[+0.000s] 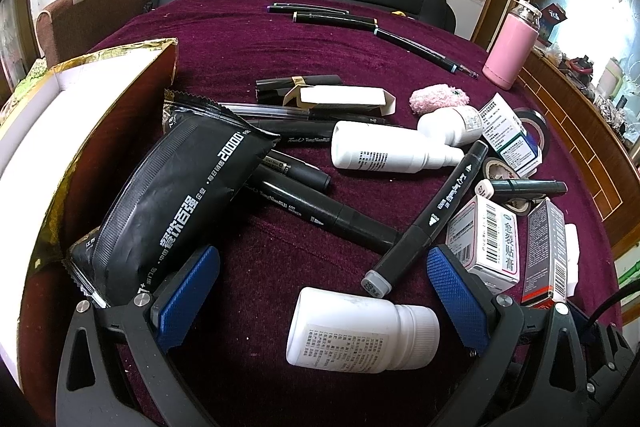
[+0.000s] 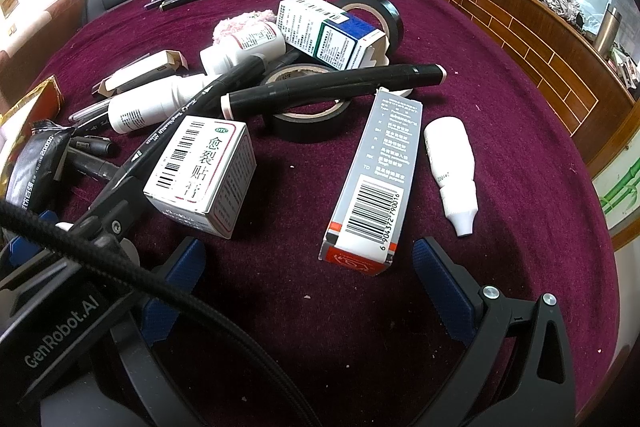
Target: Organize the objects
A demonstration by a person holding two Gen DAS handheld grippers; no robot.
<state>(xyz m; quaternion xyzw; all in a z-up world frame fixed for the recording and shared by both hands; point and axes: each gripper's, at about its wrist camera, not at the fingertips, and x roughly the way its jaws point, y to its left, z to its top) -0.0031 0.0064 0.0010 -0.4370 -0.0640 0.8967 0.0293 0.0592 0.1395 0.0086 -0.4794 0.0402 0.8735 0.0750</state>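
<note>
Between the spread fingers of the left gripper (image 1: 323, 291), a white pill bottle (image 1: 360, 333) is seen lying on its side, framed but not gripped, which suggests it has been lined up for grasping. To that tool's left, an open gold-edged box (image 1: 60, 115) is propped, probably as the destination. Ahead of the right gripper (image 2: 312, 287), likewise released and empty, a tall barcoded carton (image 2: 374, 187) lies flat.
</note>
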